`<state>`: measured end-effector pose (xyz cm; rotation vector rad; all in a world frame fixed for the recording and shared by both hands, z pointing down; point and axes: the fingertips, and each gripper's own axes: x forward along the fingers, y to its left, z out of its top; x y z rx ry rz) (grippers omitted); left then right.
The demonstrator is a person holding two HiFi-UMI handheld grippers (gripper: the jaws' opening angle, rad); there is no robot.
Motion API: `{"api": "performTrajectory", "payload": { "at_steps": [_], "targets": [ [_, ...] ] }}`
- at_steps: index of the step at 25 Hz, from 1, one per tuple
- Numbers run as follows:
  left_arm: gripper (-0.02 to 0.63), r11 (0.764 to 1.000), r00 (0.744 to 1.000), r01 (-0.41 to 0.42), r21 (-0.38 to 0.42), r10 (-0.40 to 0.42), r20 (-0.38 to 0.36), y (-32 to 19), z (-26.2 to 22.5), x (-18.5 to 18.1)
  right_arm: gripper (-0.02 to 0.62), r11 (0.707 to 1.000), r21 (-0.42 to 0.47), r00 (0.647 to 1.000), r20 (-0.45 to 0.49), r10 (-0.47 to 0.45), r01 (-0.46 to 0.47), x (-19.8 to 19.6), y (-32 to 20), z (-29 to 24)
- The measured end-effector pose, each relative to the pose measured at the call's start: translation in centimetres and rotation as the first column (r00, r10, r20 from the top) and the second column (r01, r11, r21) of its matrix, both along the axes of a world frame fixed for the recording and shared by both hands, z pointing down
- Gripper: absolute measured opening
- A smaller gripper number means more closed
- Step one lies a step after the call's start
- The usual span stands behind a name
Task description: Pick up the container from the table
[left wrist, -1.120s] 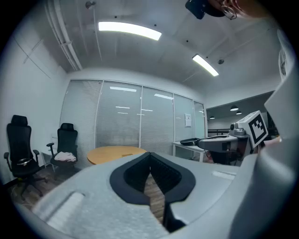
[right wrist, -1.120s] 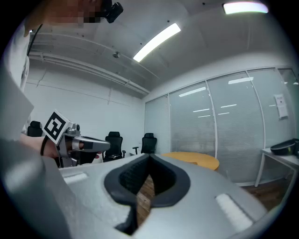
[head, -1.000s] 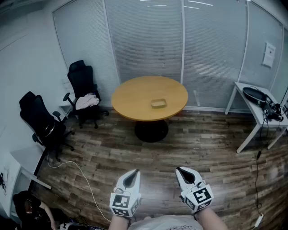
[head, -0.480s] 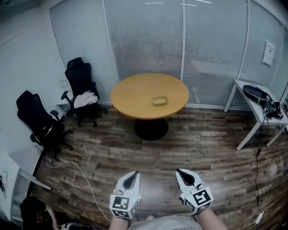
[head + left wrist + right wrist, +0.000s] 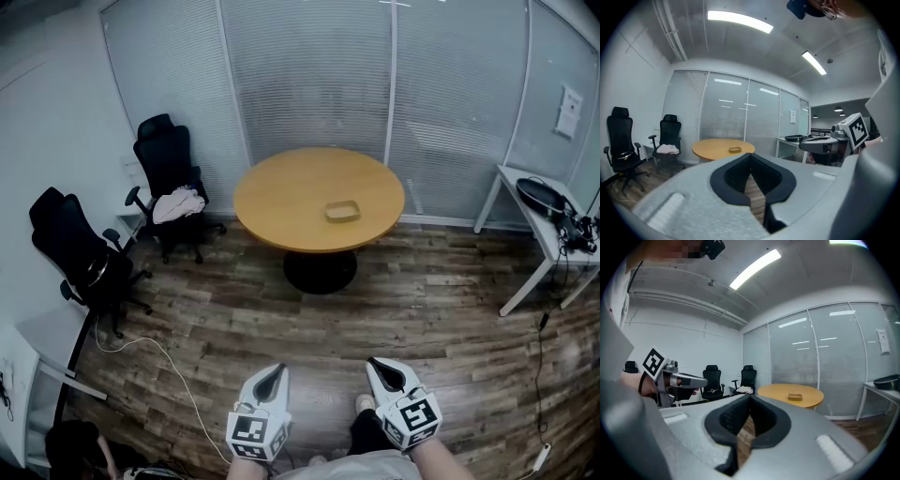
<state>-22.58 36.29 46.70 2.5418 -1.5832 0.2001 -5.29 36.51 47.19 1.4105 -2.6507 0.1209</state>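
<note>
A small shallow tan container [image 5: 342,211] rests right of centre on a round wooden table [image 5: 281,202] across the room; the left gripper view shows the container [image 5: 735,149] far off, and so does the right gripper view, container [image 5: 795,396]. My left gripper [image 5: 273,372] and right gripper [image 5: 378,364] hang low in the head view, over the wood floor, far short of the table. Both are shut with their tips meeting and hold nothing.
Two black office chairs [image 5: 169,178] [image 5: 80,253] stand left of the table, one with white cloth on its seat. A white desk [image 5: 544,234] with dark gear is at the right. A white cable [image 5: 164,352] trails on the floor. Glass walls with blinds close the back.
The table and container look slightly larger and nearer. Both grippers have dropped a little lower in the head view, still shut. A dark trouser leg and shoe now show between them.
</note>
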Motion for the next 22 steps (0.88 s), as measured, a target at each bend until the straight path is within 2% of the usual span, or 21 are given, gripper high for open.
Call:
{"api": "performTrajectory", "payload": {
  "at_steps": [6,11,14,18,22],
  "targets": [
    [0.008,0.997,0.997,0.078,0.001,-0.078,0.01,-8.4,0.9,2.0,0.002,0.995,-0.003,0.995,0.006,-0.103,0.103,1.7,-9.2,1.3],
    [0.008,0.99,0.99,0.141,0.033,-0.14,-0.019,-17.6,-0.4,5.9,0.002,0.988,0.005,0.988,-0.006,-0.151,0.151,5.9,-19.0,0.9],
    [0.008,0.988,0.989,0.149,0.04,-0.149,-0.018,-23.2,-0.9,9.1,0.002,0.986,0.011,0.986,-0.019,-0.166,0.166,9.3,-24.7,0.4],
    [0.008,0.988,0.988,0.151,0.034,-0.15,-0.026,-29.4,-0.6,13.3,0.002,0.986,-0.027,0.986,-0.024,-0.167,0.167,13.7,-30.7,0.8],
    [0.008,0.99,0.989,0.144,0.013,-0.143,-0.021,-34.7,-0.1,15.4,0.002,0.982,-0.064,0.982,-0.05,-0.181,0.177,15.4,-36.0,1.9]
  ]
}}
